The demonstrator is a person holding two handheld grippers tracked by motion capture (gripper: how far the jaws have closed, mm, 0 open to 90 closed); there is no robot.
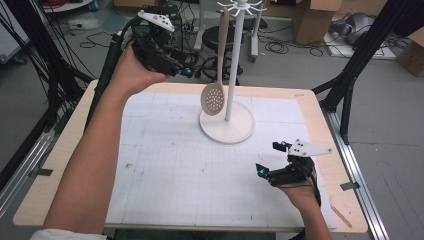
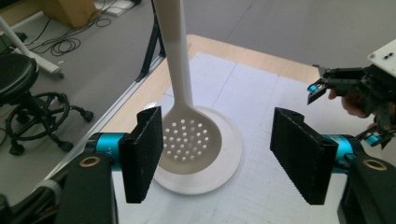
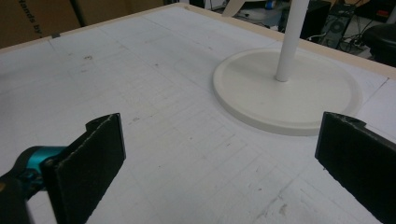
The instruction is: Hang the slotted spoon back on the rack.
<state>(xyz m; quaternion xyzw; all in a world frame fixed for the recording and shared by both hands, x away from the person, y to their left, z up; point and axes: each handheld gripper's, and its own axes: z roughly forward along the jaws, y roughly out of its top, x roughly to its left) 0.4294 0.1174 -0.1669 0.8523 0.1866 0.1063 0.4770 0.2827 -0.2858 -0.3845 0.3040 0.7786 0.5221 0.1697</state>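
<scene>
A beige slotted spoon (image 1: pixel 213 98) hangs from the top of a white rack (image 1: pixel 234 65), its bowl just above the round base (image 1: pixel 227 131). My left gripper (image 1: pixel 188 72) is raised at the table's far left, a little left of the spoon handle and apart from it. In the left gripper view it (image 2: pixel 217 158) is open, and the spoon bowl (image 2: pixel 189 140) lies beyond the pads, untouched. My right gripper (image 1: pixel 271 157) stays low at the front right, open and holding nothing. In the right gripper view it (image 3: pixel 219 158) faces the rack base (image 3: pixel 287 93).
A white gridded mat (image 1: pixel 165 170) covers the wooden table (image 1: pixel 65 165). A thin wooden stick (image 1: pixel 341 215) lies near the front right corner. Off the table stand a black stool (image 1: pixel 212 42), cardboard boxes (image 1: pixel 312 17), floor cables and black frame legs (image 1: pixel 357 55).
</scene>
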